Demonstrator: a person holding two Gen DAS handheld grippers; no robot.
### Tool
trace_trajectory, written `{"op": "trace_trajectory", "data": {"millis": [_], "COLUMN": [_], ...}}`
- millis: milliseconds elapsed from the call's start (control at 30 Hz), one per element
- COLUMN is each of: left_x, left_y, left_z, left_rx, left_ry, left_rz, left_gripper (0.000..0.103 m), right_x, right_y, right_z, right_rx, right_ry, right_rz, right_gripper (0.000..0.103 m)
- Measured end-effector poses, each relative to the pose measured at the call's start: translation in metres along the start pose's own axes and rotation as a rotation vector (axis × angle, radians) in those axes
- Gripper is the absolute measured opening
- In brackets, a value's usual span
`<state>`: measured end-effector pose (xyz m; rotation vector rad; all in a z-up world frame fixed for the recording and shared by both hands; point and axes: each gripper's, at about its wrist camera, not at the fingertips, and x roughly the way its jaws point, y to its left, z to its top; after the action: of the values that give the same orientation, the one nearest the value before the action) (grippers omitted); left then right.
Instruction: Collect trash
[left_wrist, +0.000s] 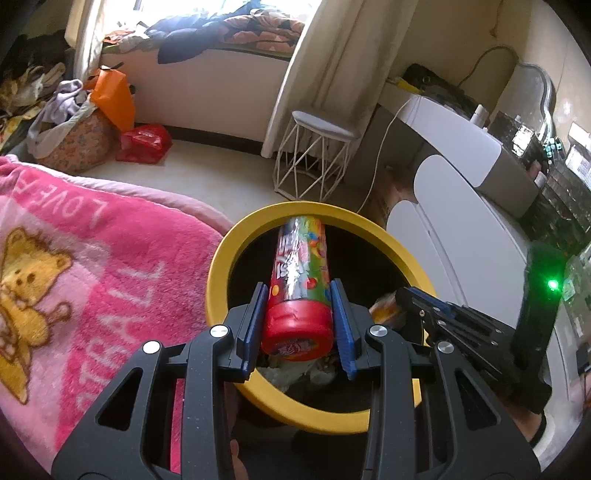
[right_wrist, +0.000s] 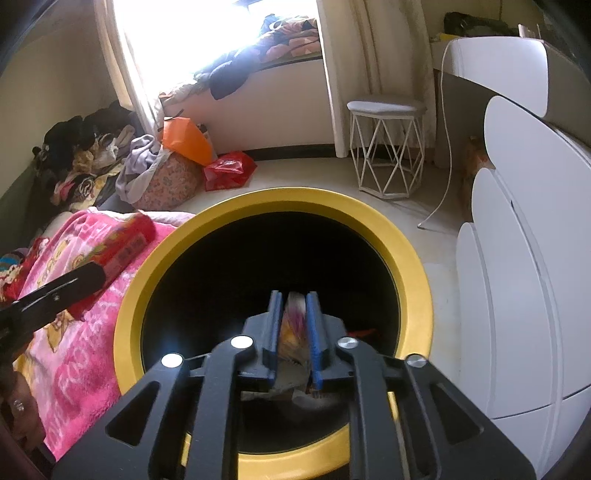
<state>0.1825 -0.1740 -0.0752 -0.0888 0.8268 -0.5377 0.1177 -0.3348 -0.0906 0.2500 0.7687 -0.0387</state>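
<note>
pinching a candy tube (left_wrist: 298, 284) by its red-capped end, the left tongs (left_wrist: 298, 325) held it lengthwise over the mouth of the yellow-rimmed bin (left_wrist: 221, 258), the far end of the tube reaching toward the bin's far rim. the right tongs (right_wrist: 293, 332) were pressed nearly together on a thin crumpled wrapper (right_wrist: 293, 321), and they hung over the bin's dark opening too, a little inside its near rim. in the left wrist view the right tongs showed just right of the tube, above the bin's right side, with an orange scrap showing beside them. pale crumpled litter lay at the bin's bottom, below both tongs.

left of the bin lay a pink blanket (left_wrist: 92, 277) on the bed, its edge touching the rim. beyond the bin stood a white wire stool (right_wrist: 386, 147), and to the bin's right a white cabinet (right_wrist: 524, 277).

the step in hand looked like the drop: both pieces of trash were carried and poised above the bin. the next move would likely call for spreading each pair of tongs while they were over the opening, tipping the tube down first so that it cleared the far rim rather than bridging it.
</note>
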Motion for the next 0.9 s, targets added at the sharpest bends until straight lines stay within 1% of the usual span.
{"op": "trace_trajectory", "data": {"millis": [33, 133, 167, 267, 333, 400, 433, 467, 500, 567, 633, 700, 800, 867, 900], "left_x": [0.002, 0.006, 0.007, 0.006, 0.003, 0.000, -0.002, -0.006, -0.008, -0.015, -0.023, -0.033, -0.049, -0.059, -0.064], "left_y": [-0.001, -0.004, -0.005, -0.006, -0.007, -0.008, -0.007, -0.007, -0.006, -0.005, -0.002, 0.001, 0.007, 0.011, 0.013], "left_z": [0.001, 0.002, 0.003, 0.002, 0.002, 0.002, 0.002, 0.001, 0.001, 0.000, -0.001, -0.003, -0.007, -0.011, -0.012], "left_rx": [-0.001, 0.001, 0.004, 0.006, 0.008, 0.010, 0.011, 0.012, 0.013, 0.014, 0.011, 0.007, 0.002, -0.001, -0.004], "left_ry": [0.004, 0.012, 0.014, 0.009, 0.005, -0.003, -0.007, -0.013, -0.019, -0.034, -0.049, -0.070, -0.106, -0.130, -0.140], "left_rz": [-0.001, -0.002, 0.002, 0.004, 0.007, 0.013, 0.016, 0.021, 0.026, 0.039, 0.051, 0.068, 0.091, 0.111, 0.118], "left_gripper": [0.028, 0.028, 0.030, 0.044, 0.049, 0.058, 0.060, 0.065, 0.071, 0.079, 0.082, 0.091, 0.092, 0.092, 0.092], "right_x": [-0.001, -0.005, -0.007, -0.011, -0.015, -0.018, -0.019, -0.022, -0.024, -0.027, -0.031, -0.037, -0.044, -0.049, -0.052], "right_y": [-0.001, -0.002, -0.003, -0.007, -0.008, -0.009, -0.009, -0.008, -0.007, -0.006, -0.003, 0.001, 0.008, 0.014, 0.016], "right_z": [0.000, -0.001, -0.001, -0.002, -0.003, -0.003, -0.003, -0.003, -0.003, -0.003, -0.003, -0.004, -0.005, -0.007, -0.008], "right_rx": [0.003, 0.006, 0.008, 0.019, 0.026, 0.030, 0.030, 0.029, 0.028, 0.028, 0.026, 0.020, 0.007, -0.005, -0.011], "right_ry": [0.000, -0.004, -0.007, -0.015, -0.021, -0.027, -0.028, -0.033, -0.038, -0.046, -0.055, -0.071, -0.093, -0.108, -0.119], "right_rz": [0.003, 0.003, 0.004, 0.008, 0.009, 0.013, 0.013, 0.015, 0.018, 0.022, 0.026, 0.033, 0.043, 0.049, 0.051], "right_gripper": [0.025, 0.032, 0.035, 0.042, 0.046, 0.048, 0.050, 0.055, 0.057, 0.065, 0.069, 0.072, 0.077, 0.085, 0.085]}}
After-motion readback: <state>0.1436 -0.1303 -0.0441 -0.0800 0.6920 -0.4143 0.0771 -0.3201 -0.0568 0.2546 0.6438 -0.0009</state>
